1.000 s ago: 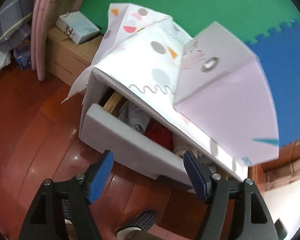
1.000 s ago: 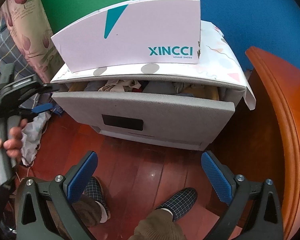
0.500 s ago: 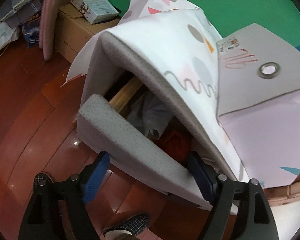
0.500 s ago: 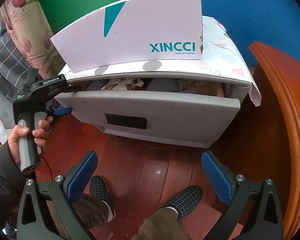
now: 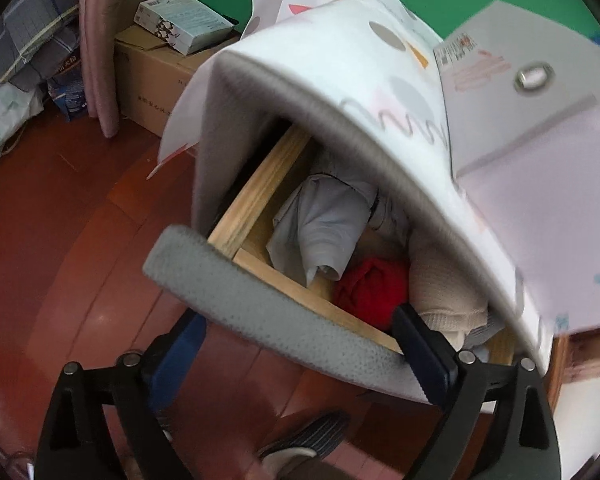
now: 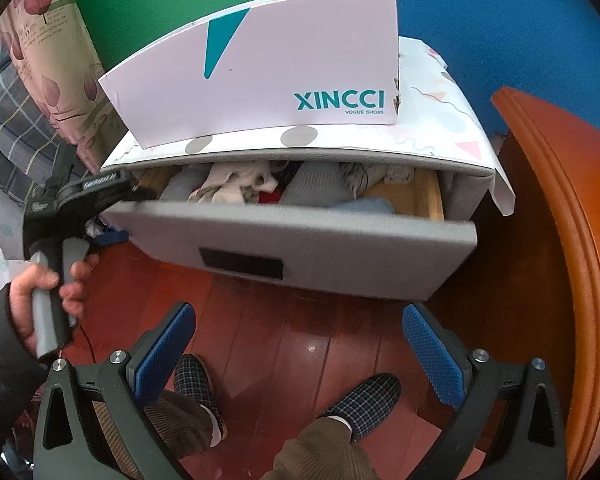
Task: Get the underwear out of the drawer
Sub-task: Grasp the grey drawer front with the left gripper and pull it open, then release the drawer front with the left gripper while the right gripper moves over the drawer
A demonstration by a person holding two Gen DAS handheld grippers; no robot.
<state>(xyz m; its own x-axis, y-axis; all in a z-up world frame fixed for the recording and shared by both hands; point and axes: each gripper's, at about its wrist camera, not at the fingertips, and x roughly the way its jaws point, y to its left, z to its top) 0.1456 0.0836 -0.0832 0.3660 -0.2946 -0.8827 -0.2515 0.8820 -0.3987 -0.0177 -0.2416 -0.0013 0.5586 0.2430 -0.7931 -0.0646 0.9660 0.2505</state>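
Note:
The grey drawer (image 5: 268, 312) of a small cabinet stands partly open, also in the right wrist view (image 6: 340, 248). It holds folded clothes: a pale grey-blue piece (image 5: 324, 224), a red piece (image 5: 370, 290), a cream knit (image 5: 448, 292). My left gripper (image 5: 300, 344) is open and straddles the drawer front's left end, one finger inside next to the red piece, one outside. In the right wrist view it (image 6: 112, 196) sits at the drawer's left corner. My right gripper (image 6: 296, 356) is open and empty, low over the floor in front of the drawer.
A white shoe box (image 6: 260, 72) stands on the cabinet's patterned top (image 6: 432, 128). A cardboard box (image 5: 156, 76) and bags lie at the left. A curved wooden edge (image 6: 560, 240) is at the right. The person's slippered feet (image 6: 364, 404) stand on the red floor.
My left gripper has moved in to the drawer's left end, and its fingers now straddle the front panel. The drawer stands a little further out. The right gripper has barely moved.

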